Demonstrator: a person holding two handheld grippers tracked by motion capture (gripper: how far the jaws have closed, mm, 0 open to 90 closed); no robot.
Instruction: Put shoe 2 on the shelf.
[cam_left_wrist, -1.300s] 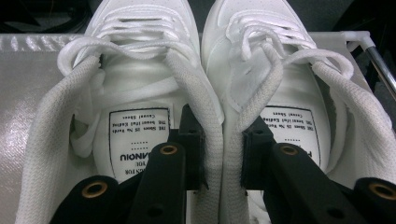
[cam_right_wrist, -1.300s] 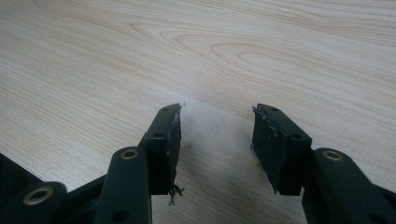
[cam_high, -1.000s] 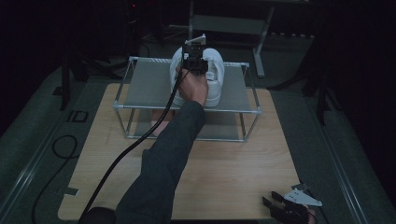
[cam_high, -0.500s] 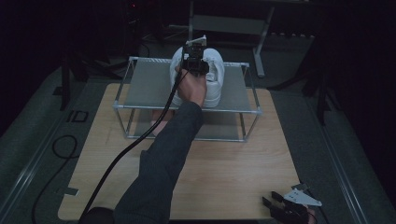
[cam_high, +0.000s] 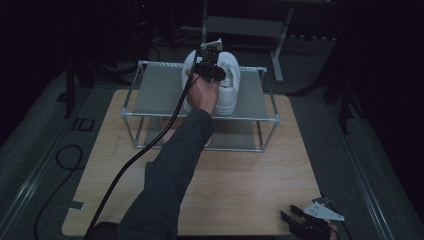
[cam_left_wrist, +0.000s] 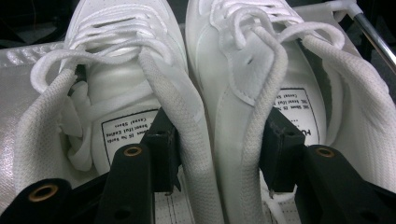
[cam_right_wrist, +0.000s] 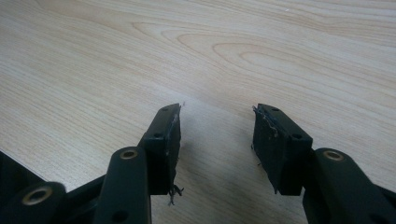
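Observation:
A pair of white lace-up shoes (cam_high: 227, 87) (cam_left_wrist: 140, 88) stands side by side on the top shelf of a metal rack (cam_high: 155, 92). My left gripper (cam_high: 210, 67) (cam_left_wrist: 217, 149) reaches down into them from the near side, with one jaw inside each shoe. The two inner collars (cam_left_wrist: 187, 126) lie between the jaws. The jaws have just been opening, and the pads (cam_left_wrist: 163, 149) stand beside the collars without squeezing them. My right gripper (cam_high: 292, 220) (cam_right_wrist: 217, 135) rests open over the bare wooden table (cam_right_wrist: 140, 56) at the near right corner, with nothing between its fingers.
The rack has a lower shelf (cam_high: 235, 135) and thin metal legs, and it stands at the far side of the wooden table (cam_high: 250, 180). The left gripper's black cable (cam_high: 135, 160) trails along the sleeve to the near left. Dark floor and stands surround the table.

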